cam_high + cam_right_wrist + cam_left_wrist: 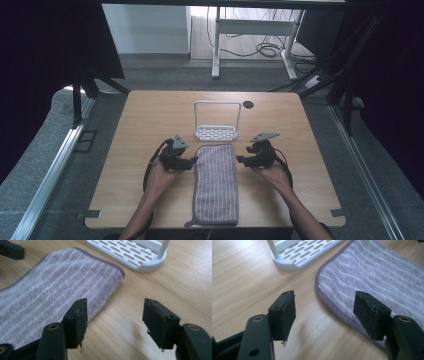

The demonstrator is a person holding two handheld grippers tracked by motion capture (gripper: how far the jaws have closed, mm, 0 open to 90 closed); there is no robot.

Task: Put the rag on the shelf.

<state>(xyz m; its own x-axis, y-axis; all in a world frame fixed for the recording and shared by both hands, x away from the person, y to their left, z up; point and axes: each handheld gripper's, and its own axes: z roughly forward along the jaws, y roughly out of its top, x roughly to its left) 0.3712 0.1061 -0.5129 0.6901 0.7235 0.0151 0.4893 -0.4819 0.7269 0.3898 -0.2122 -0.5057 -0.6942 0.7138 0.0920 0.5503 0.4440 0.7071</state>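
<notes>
Two grippers: you hold one at each far corner of the towel (216, 184), facing inward across it, a stance that looks set up for taking both corners at once.
Left gripper (191, 162): you keep it just beside the towel's left edge near the far corner; in the left gripper view its jaws stand part-way open, one pad over bare wood and the other over the hem, nothing pinched between them.
Towel: it lies flat and lengthwise down the middle of the table (140, 115), striped pile up, far end just short of the rack (217, 121), near end at the table's front edge. Lying flat like this leaves both far corners free for a pinch from either side.
Rack: this white slotted stand with its upright wire frame sits just beyond the towel, apart from it, a likely place to hang or drape the cloth.
Right gripper (240, 160): you hold it just off the towel's right edge; in the right gripper view the jaws gape part-way, the towel's corner lying ahead of the left pad, wood under the gap, nothing gripped.
Next, by my reading: each pair of jaws needs to straddle a corner before closing.
</notes>
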